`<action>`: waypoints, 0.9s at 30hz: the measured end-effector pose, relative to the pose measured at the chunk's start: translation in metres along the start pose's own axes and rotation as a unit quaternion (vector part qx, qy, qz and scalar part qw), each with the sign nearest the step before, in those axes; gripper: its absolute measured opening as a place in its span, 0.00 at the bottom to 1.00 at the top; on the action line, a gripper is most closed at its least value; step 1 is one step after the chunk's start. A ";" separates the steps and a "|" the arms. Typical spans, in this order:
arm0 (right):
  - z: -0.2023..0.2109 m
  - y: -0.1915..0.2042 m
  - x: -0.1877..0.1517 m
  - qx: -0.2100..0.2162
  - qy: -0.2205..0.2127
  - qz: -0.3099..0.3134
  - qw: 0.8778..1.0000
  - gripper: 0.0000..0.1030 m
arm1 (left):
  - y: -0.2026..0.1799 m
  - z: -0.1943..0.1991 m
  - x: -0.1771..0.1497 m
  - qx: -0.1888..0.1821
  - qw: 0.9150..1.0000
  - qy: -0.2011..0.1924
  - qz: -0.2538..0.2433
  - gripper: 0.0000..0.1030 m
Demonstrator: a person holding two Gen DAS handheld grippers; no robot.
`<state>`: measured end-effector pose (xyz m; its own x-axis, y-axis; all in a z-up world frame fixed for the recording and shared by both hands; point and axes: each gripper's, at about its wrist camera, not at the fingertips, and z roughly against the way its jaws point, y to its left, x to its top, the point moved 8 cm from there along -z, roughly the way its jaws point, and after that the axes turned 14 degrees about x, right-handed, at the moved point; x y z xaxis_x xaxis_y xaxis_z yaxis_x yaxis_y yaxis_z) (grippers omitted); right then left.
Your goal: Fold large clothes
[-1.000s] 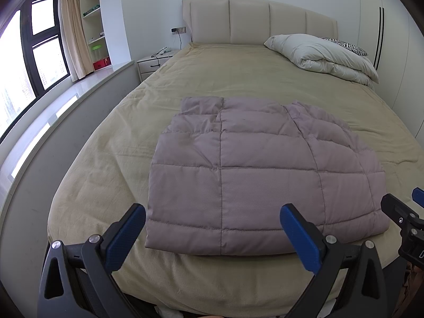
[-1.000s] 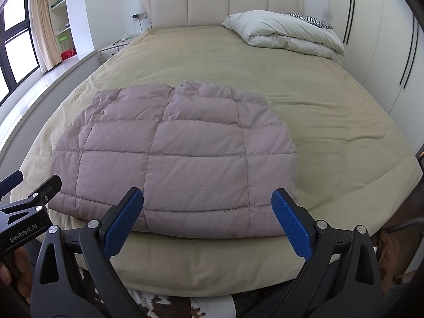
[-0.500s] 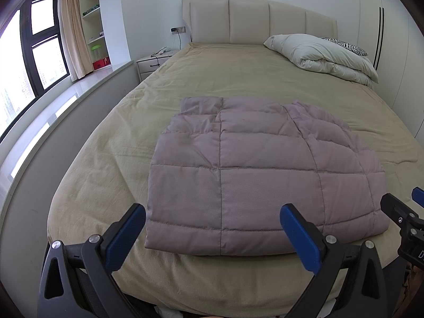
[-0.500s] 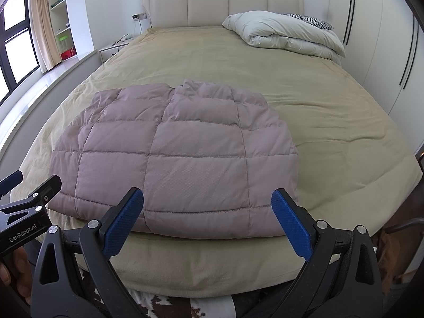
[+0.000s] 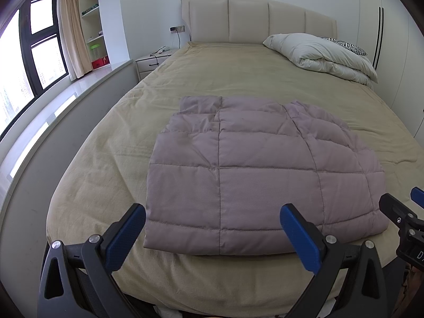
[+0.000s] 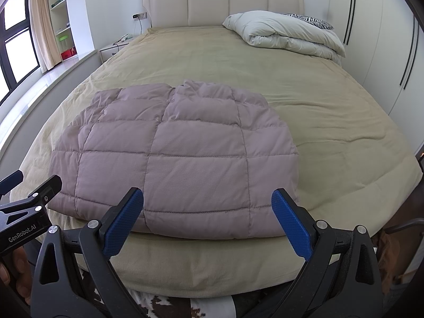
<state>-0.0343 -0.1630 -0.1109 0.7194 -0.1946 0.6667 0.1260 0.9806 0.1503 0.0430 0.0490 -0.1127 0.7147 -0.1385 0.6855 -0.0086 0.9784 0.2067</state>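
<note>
A mauve quilted puffer garment point(image 5: 254, 175) lies folded flat in a rough rectangle near the foot of the bed; it also shows in the right wrist view point(image 6: 180, 159). My left gripper point(image 5: 212, 235) is open and empty, held just short of the garment's near edge. My right gripper point(image 6: 206, 220) is open and empty, also just short of the near edge, to the right of the left one. Each gripper shows at the edge of the other's view.
The bed point(image 5: 238, 71) has a beige cover and padded headboard point(image 5: 259, 18). A folded white duvet point(image 5: 323, 55) lies at the far right by the wardrobe. A nightstand point(image 5: 151, 62), window ledge and shelves stand on the left.
</note>
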 end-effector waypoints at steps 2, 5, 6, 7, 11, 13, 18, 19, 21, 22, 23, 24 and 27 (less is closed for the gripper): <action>0.000 0.000 0.000 0.000 0.000 -0.001 1.000 0.96 | 0.000 -0.001 0.000 -0.001 1.000 0.000 -0.001 1.00; -0.001 0.000 0.000 0.001 0.000 -0.001 1.000 0.96 | 0.000 -0.001 0.000 -0.001 1.000 0.000 -0.001 1.00; 0.000 0.000 0.000 0.001 0.000 -0.001 1.000 0.96 | 0.000 -0.001 0.000 -0.001 1.000 0.000 -0.001 1.00; -0.001 0.000 0.000 0.001 0.000 -0.001 1.000 0.96 | 0.000 -0.001 0.000 -0.001 1.000 0.000 -0.001 1.00; 0.000 0.001 0.000 0.000 0.000 -0.001 1.000 0.96 | 0.000 -0.001 0.000 -0.002 1.000 0.001 -0.001 1.00; 0.000 0.001 -0.001 0.000 0.000 -0.001 1.000 0.96 | -0.001 -0.001 0.000 -0.002 1.000 0.001 -0.001 1.00; 0.000 0.001 -0.001 0.000 0.001 -0.001 1.000 0.96 | -0.001 -0.002 0.000 -0.004 1.000 0.002 -0.001 1.00; 0.000 0.001 -0.001 0.000 0.001 -0.001 1.000 0.96 | 0.000 -0.002 0.000 -0.003 1.000 0.002 -0.001 1.00; -0.002 0.002 -0.001 0.001 0.003 -0.001 1.000 0.96 | 0.000 -0.002 0.000 -0.005 1.000 0.002 -0.001 1.00; -0.002 0.002 -0.002 0.002 0.003 0.000 1.000 0.96 | 0.000 -0.002 0.000 -0.006 1.000 0.001 0.000 1.00; -0.003 0.001 -0.002 0.002 0.004 0.000 1.000 0.96 | 0.000 -0.002 0.000 -0.006 1.000 0.000 0.001 1.00; -0.003 0.002 -0.002 0.002 0.005 0.000 1.000 0.96 | 0.002 -0.002 0.000 -0.007 1.000 -0.002 0.002 1.00; -0.004 0.002 -0.002 0.003 0.006 -0.001 1.000 0.96 | 0.003 0.000 0.001 -0.004 1.000 -0.010 0.003 1.00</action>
<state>-0.0331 -0.1608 -0.1152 0.7270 -0.1971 0.6577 0.1234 0.9798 0.1573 0.0438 0.0523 -0.1116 0.7001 -0.1357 0.7010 -0.0077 0.9803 0.1974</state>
